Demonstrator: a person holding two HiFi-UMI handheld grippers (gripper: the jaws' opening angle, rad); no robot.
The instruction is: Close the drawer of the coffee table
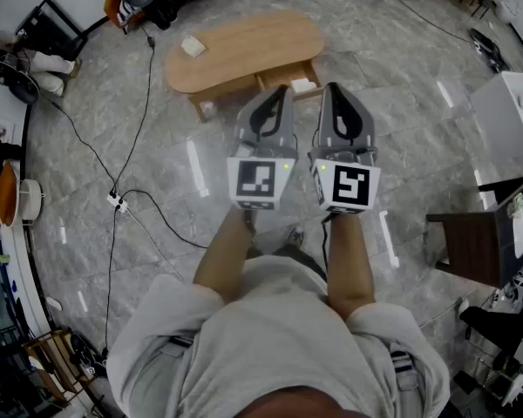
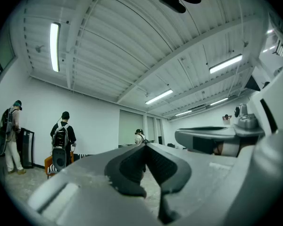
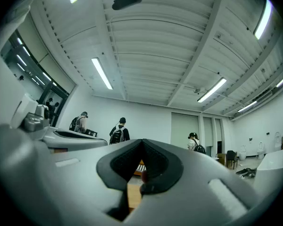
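The oval wooden coffee table (image 1: 244, 46) stands on the grey stone floor ahead of me. Its drawer (image 1: 285, 77) is pulled out on the near side, with a white item (image 1: 303, 84) inside. My left gripper (image 1: 287, 90) and right gripper (image 1: 330, 87) are held side by side in the air, short of the table, pointing toward the drawer and slightly upward. Both are shut with nothing between the jaws. In the left gripper view the left gripper (image 2: 145, 145) has its tips meeting against the far wall; the right gripper (image 3: 141, 141) looks the same in the right gripper view.
A power strip (image 1: 116, 201) with black cables lies on the floor to the left. A white item (image 1: 193, 46) sits on the tabletop. A dark wooden stand (image 1: 471, 242) and a white box (image 1: 514, 103) are at the right. People with backpacks (image 2: 62, 140) stand far off.
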